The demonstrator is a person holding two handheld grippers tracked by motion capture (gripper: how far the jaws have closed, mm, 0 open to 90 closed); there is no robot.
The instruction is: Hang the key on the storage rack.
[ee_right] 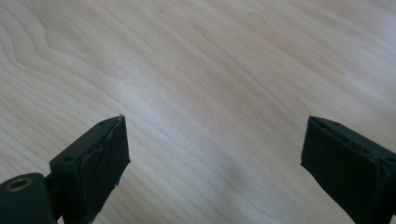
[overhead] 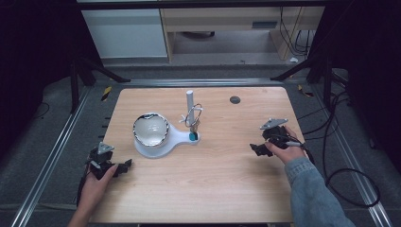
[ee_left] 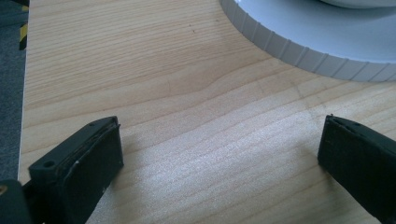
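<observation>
**Onlooker:** High view first, nearest things: the left claw (overhead: 124,166) sits near the front left corner of the worktop (overhead: 217,189), spread open and holding nothing. The right claw (overhead: 256,148) rests toward the right edge, also gaping and empty. Each gripper view confirms it, with two black jaws wide apart over bare wood.

**Friend:** And what are they going for?

**Onlooker:** Farther back, around the middle and a bit left, there's a white stand (overhead: 163,142) with a round base. A bowl (overhead: 151,129) with a dark rim sits on that base. Just right of it a white post (overhead: 189,101) rises from the stand's narrow end, with a wire loop (overhead: 193,116) hanging on it and a small teal piece (overhead: 192,136) at its foot. The left gripper view catches the ribbed edge of that stand (ee_left: 299,53) just ahead.

**Friend:** How would you do it well?

**Onlooker:** I'd guess the bowl comes first. Bring the left claw in level, keep it wide until one jaw is inside the rim and one outside, then close gently. The right could steady the base so nothing slides, and should stay clear of the post.

**Friend:** Count?

**Onlooker:** Two claws, one stand, one bowl, one post, one loop, one teal piece. Far back, one dark round spot (overhead: 235,99) near the rear edge.
</observation>
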